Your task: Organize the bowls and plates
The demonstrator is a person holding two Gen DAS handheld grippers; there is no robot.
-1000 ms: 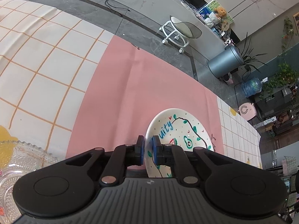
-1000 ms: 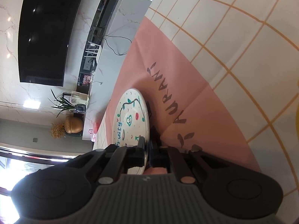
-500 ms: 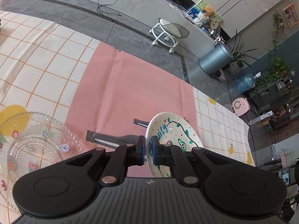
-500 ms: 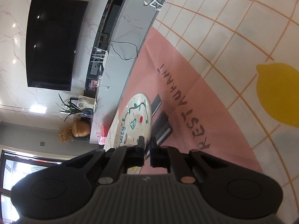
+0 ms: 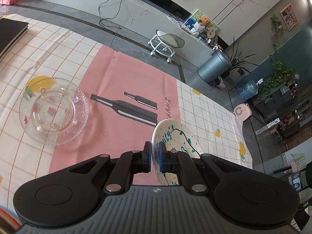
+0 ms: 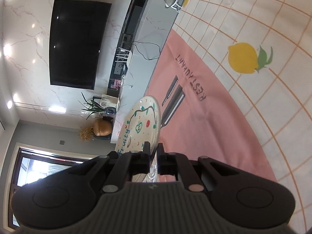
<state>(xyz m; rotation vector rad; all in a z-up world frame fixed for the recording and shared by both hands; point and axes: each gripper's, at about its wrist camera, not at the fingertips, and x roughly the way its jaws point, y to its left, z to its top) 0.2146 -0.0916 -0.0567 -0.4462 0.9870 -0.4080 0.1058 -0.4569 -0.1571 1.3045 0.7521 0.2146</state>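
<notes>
A white plate painted with fruit and the word "Fruity" [image 5: 179, 136] hangs tilted above the pink placemat [image 5: 124, 78]. My left gripper [image 5: 154, 152] is shut on its near rim, blue pads on either side. In the right wrist view the same painted plate [image 6: 140, 124] stands on edge, and my right gripper [image 6: 154, 150] is shut on its rim as well. A clear glass plate with small flower marks [image 5: 53, 111] lies flat on the checked tablecloth to the left, half on the placemat.
A black notebook [image 5: 9, 33] lies at the table's far left corner. Beyond the table's far edge stand a white wheeled stool [image 5: 167, 41] and a grey bin [image 5: 214, 68] on the floor. Bottle prints [image 5: 126, 111] mark the placemat.
Both grippers have risen and drawn back with the painted plate between them. The bottle prints on the placemat are uncovered, and the glass plate has come fully into the left view.
</notes>
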